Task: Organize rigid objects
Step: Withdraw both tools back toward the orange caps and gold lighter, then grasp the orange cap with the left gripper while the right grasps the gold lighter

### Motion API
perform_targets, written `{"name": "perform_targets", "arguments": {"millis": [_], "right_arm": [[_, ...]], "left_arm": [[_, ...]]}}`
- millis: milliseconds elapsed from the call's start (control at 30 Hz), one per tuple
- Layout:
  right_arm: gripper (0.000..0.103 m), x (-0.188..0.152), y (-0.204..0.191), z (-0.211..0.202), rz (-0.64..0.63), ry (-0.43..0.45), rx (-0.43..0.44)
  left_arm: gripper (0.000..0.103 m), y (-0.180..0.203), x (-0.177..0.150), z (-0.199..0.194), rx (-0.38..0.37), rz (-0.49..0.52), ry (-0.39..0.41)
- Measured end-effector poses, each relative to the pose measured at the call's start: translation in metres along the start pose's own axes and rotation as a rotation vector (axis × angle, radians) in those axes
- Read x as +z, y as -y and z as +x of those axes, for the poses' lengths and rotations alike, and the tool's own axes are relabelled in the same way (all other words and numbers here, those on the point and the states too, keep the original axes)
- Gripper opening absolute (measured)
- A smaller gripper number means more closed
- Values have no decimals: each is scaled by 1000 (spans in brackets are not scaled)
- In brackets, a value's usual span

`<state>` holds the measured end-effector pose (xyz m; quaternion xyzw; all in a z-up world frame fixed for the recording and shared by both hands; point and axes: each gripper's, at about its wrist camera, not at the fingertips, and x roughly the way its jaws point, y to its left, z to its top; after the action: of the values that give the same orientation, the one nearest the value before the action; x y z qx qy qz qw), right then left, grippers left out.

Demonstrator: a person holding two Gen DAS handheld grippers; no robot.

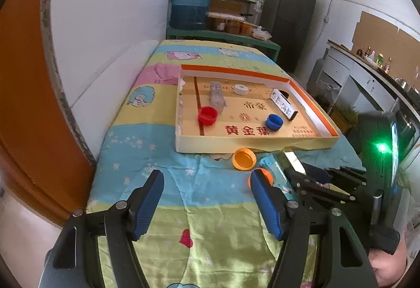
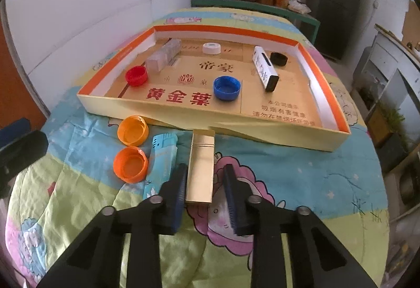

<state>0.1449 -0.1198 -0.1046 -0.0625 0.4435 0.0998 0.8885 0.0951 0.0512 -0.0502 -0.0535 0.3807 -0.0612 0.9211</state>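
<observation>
Between the right gripper (image 2: 203, 193) fingers, slightly apart, lies a gold rectangular box (image 2: 200, 169); the left gripper (image 1: 207, 204) fingers spread wide above the bedspread (image 1: 168, 183).

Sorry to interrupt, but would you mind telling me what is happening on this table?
A person with a gripper in each hand is sorting small items into a shallow cardboard tray. The right gripper is open around a gold box lying in front of the tray, not yet clamped. The left gripper hovers open and empty. Two orange caps and a light blue lighter remain outside; red, blue, white and black caps sit inside.
</observation>
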Motion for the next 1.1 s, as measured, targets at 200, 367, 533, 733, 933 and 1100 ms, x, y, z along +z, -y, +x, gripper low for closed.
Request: {"name": "perform_targets", "arguments": {"millis": [200, 367, 533, 733, 933, 1100], "right_arm": [[18, -1, 11, -8, 38, 17, 13], [18, -4, 22, -27, 51, 58, 4], [18, -6, 33, -38, 83, 79, 10], [18, -10, 45, -41, 118, 87, 19], [18, -15, 50, -39, 133, 79, 24], [18, -15, 51, -41, 135, 84, 35]], "left_arm": [[68, 19, -3, 18, -50, 85, -38], [65, 42, -10, 39, -42, 189, -99], [62, 54, -12, 58, -12, 240, -146], [59, 60, -8, 70, -8, 242, -153], [30, 54, -5, 69, -20, 196, -141], [30, 50, -4, 60, -28, 174, -136]]}}
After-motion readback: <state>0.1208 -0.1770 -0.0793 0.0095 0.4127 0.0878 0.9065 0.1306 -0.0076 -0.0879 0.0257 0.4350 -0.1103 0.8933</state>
